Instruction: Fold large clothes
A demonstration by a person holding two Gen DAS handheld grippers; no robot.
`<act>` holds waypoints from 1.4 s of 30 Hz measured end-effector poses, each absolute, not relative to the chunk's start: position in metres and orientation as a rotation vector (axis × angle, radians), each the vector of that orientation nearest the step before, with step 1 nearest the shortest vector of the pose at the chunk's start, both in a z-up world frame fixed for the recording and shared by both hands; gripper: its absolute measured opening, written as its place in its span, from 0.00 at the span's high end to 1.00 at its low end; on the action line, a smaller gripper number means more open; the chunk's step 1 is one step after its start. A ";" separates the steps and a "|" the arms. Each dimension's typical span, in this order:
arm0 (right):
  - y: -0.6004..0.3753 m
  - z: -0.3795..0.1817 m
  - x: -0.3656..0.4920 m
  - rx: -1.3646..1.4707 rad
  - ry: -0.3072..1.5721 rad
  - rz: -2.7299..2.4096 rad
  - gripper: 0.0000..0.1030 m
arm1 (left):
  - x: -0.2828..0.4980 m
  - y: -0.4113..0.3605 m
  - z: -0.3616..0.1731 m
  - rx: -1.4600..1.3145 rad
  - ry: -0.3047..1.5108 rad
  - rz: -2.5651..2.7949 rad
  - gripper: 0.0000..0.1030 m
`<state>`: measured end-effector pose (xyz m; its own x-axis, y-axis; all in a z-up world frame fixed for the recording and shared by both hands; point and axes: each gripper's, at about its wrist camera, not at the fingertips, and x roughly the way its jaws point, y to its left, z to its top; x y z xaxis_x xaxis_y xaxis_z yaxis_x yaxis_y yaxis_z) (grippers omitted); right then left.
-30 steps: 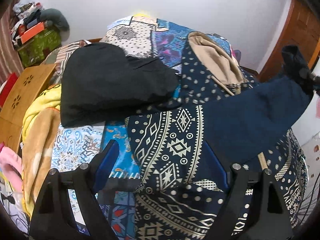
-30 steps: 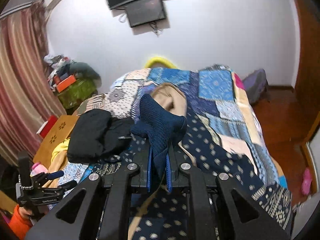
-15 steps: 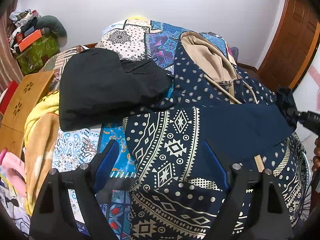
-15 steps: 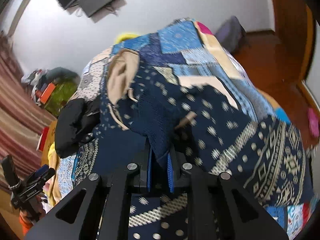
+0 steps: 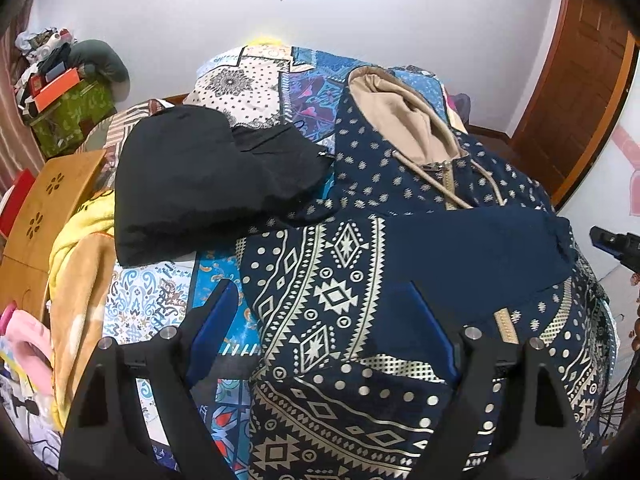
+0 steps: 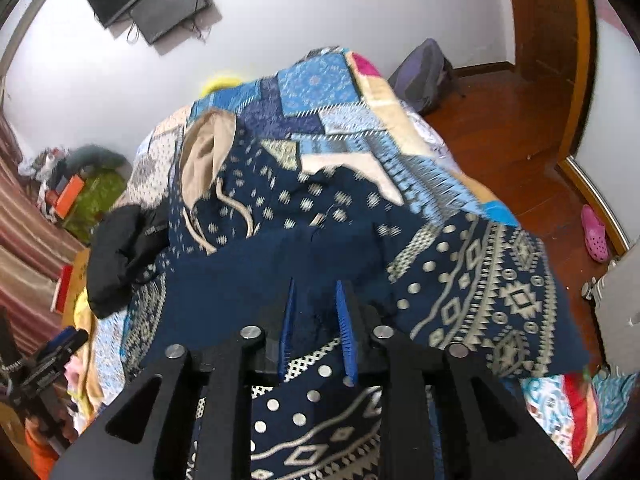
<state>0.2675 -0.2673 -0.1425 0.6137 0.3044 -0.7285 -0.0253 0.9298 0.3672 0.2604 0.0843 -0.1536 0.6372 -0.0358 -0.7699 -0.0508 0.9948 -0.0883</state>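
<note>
Left wrist view: my left gripper [image 5: 320, 320] is spread wide with nothing in it, hovering over the near edge of the bed [image 5: 256, 92], ready for the next fold I guess. The hoodie [image 5: 360, 280] lies face up across the quilt, hood toward the far wall, with one plain navy sleeve [image 5: 472, 248] laid across the chest. My right gripper [image 6: 316, 320] has its jaws slightly apart around the cuff end; can't tell if it's pinching. A black garment [image 5: 192, 180] sits just beside the hoodie.
</note>
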 end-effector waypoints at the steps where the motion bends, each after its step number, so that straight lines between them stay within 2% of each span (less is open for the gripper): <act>1: -0.271 -0.139 0.266 0.345 0.882 0.185 0.70 | 0.260 0.082 -0.151 -0.103 0.876 0.006 0.18; 3: -0.282 -0.129 0.259 0.357 0.845 0.157 0.58 | 0.260 0.077 -0.146 -0.097 0.863 -0.003 0.18; 8: -0.317 -0.104 0.239 0.351 0.753 0.061 0.51 | 0.260 0.060 -0.127 -0.074 0.807 -0.032 0.18; 11: -0.336 -0.101 0.231 0.352 0.732 -0.004 0.39 | 0.261 0.049 -0.118 -0.067 0.774 -0.051 0.18; 19: -0.386 -0.162 0.221 0.524 0.864 -0.095 0.38 | 0.269 0.024 -0.122 -0.061 0.785 -0.087 0.18; 24: -0.411 -0.218 0.211 0.829 0.915 -0.081 0.39 | 0.273 0.019 -0.135 -0.046 0.825 -0.095 0.18; 28: -0.419 -0.224 0.205 0.932 0.851 -0.082 0.39 | 0.273 0.021 -0.141 -0.061 0.846 -0.094 0.18; 34: -0.422 -0.225 0.219 0.910 0.888 -0.102 0.39 | 0.271 0.032 -0.146 -0.093 0.864 -0.074 0.18; 42: -0.431 -0.225 0.188 0.891 0.908 -0.138 0.39 | 0.276 0.042 -0.156 -0.139 0.887 -0.055 0.18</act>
<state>0.1882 -0.4311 -0.2250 0.6329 0.2490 -0.7331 0.4556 0.6458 0.6127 0.2757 0.0420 -0.1557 0.6310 -0.1056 -0.7686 -0.0099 0.9895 -0.1441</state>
